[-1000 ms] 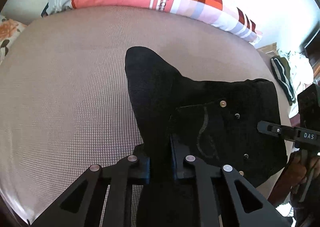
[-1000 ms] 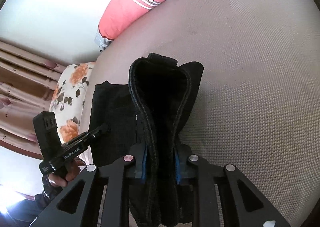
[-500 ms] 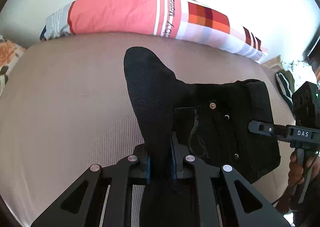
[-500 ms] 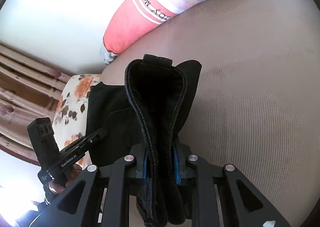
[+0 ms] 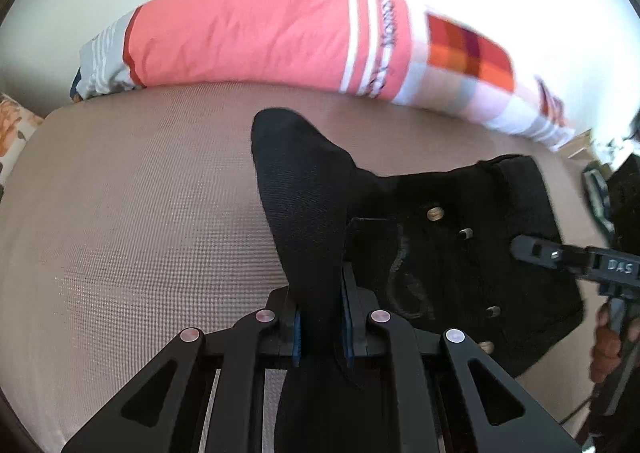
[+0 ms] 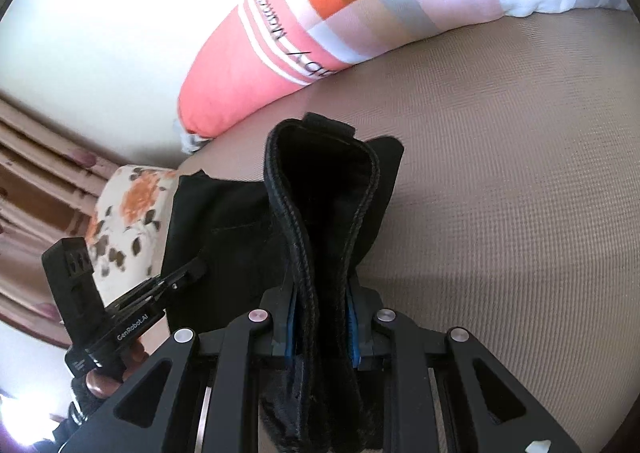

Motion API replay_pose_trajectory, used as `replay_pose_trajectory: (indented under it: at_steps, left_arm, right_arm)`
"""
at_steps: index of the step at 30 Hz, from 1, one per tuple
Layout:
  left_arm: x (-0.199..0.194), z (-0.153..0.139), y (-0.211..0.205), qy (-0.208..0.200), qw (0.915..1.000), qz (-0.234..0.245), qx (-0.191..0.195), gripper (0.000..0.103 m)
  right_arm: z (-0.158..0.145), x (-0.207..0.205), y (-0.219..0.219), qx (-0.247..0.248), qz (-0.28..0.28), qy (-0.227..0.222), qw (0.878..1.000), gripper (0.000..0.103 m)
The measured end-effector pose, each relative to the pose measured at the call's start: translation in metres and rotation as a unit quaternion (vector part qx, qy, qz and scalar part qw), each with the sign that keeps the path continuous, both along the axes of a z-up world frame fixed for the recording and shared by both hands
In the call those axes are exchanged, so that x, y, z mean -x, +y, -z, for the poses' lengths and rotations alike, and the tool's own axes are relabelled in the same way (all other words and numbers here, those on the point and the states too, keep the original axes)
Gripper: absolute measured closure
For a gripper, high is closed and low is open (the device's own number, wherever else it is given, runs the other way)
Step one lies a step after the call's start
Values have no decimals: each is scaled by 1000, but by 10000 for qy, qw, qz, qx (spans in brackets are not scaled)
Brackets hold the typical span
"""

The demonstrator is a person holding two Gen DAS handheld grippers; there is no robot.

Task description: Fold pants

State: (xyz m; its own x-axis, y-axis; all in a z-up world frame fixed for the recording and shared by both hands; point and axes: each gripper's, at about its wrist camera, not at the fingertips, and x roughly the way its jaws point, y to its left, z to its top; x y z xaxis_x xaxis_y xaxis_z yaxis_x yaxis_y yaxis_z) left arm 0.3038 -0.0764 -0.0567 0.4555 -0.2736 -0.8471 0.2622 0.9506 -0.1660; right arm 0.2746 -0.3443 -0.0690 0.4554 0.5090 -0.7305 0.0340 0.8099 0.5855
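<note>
Left gripper (image 5: 322,327) clamps black pants (image 5: 440,253) over the tan bed (image 5: 140,233), pink pillow (image 5: 248,33) behind

Left gripper (image 5: 322,323): pitched steeply downward, black linkage arms spread toward the lens, blue-edged pads closed tight on a bunched fold of the black pants (image 5: 304,205), which stands up ahead of the fingertips.

Right gripper (image 6: 322,327): also angled down, pads clamped on a thick doubled band of the same garment, cloth rising ahead of the tips and hanging below the frame.

Each tool shows in the other's view: right one at the left gripper's right, a hand (image 5: 610,349) wrapped round its handle; left one low to the right gripper's left, fingers (image 6: 100,381) curled under its grip.
</note>
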Motion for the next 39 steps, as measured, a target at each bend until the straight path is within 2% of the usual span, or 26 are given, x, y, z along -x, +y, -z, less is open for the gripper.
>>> replay_pose_trajectory:
  at_steps: [2,5,6,8,11,13,17,22,24,27,33,35,39]
  left_arm:
    - [-3,13,4,86,9999,-57,23,85]
    - [-1,23,6,17,10000,-59,10,75]
    - [0,26,4,-50,9999,-66,-133,67]
    - [1,31,2,-86,9996,-71,-259,63]
    - [-1,31,5,-56,9993,-248,-282,53]
    - [1,28,7,-36,9989,-349,-320,47]
    - [18,17,9,-154,9965,-478,-661,44]
    - [56,-6,13,-484,9940,-578,-797,38]
    - [76,-17,15,-610,9925,-664,-830,38]
    - [103,-31,17,-766,9909,-721,-845,38]
    - [155,-50,24,-1042,9854,-904,-1002,37]
    - [168,-53,26,-1072,9849,-912,-1006,37]
    - [186,-56,28,-1100,9842,-961,-1003,37]
  right_arm:
    - [8,0,-2,222,121,73,9997,82]
    - [19,2,0,679,165,134,9975,66]
    - [22,4,2,870,193,114,9960,60]
    - [25,6,3,1029,287,65,9943,54]
    - [25,10,4,1066,365,44,9936,54]
    - [22,15,8,1256,337,36,9915,53]
    - [10,30,14,1624,377,-73,9860,52]
    - [-26,64,32,1976,580,-617,9766,50]
    - [-40,82,46,2230,610,-841,9693,35]
    - [-55,106,63,2424,614,-1100,9620,34]
    - [-62,142,88,2586,565,-1091,9581,28]
    - [-62,151,99,2744,536,-1156,9531,27]
    - [-64,169,114,2824,491,-1182,9507,26]
